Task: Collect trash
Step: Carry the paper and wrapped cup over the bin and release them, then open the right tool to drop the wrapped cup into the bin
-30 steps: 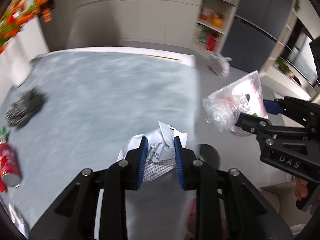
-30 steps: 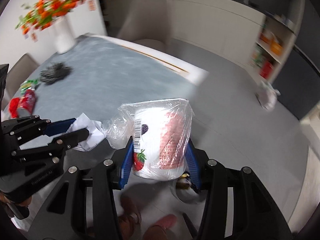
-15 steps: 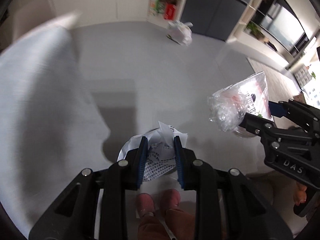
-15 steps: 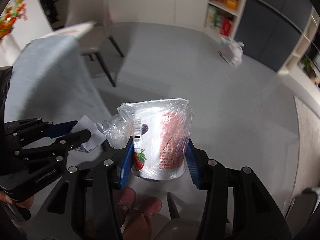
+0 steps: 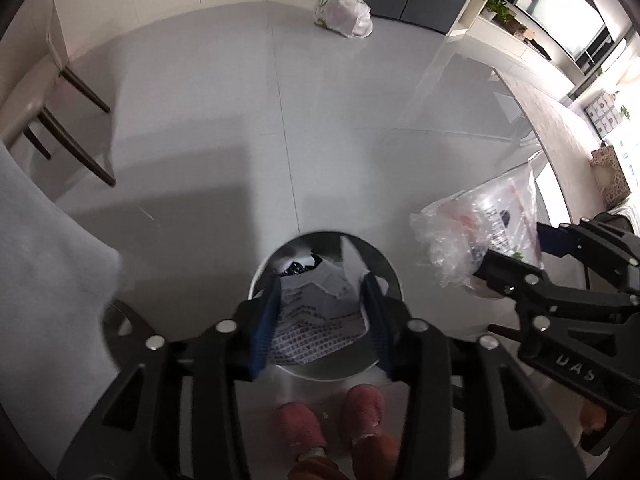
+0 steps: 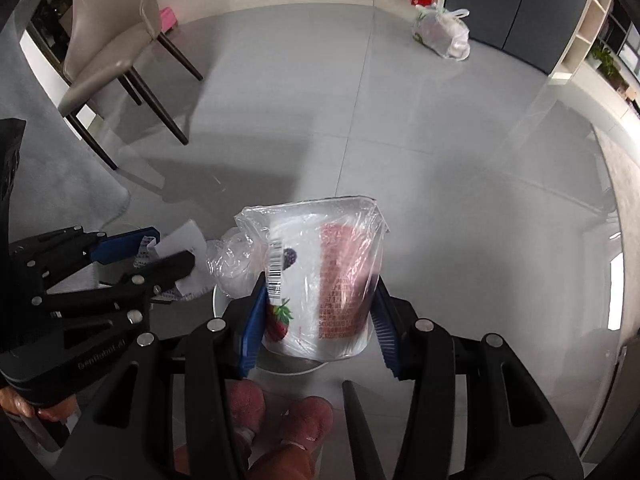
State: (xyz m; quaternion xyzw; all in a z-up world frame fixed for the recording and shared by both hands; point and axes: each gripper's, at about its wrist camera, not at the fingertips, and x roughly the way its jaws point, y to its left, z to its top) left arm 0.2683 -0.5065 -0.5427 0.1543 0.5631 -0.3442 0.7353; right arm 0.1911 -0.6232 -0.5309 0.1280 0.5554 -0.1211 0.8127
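The left gripper (image 5: 322, 308) points steeply down over the round bin (image 5: 390, 276) on the floor; its jaws have just been opening, and the crumpled printed paper (image 5: 316, 312) sits loose between them, above the bin's mouth. To its right, the right gripper (image 6: 316, 312) also tilts steeply down; its pads clamp a plastic-wrapped yogurt cup (image 6: 320, 276), above the bin's rim.

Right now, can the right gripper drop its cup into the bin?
Probably yes. The right gripper holds the wrapped yogurt cup just above the trash bin rim, with nothing between them. The left gripper and its paper hover over the same opening.
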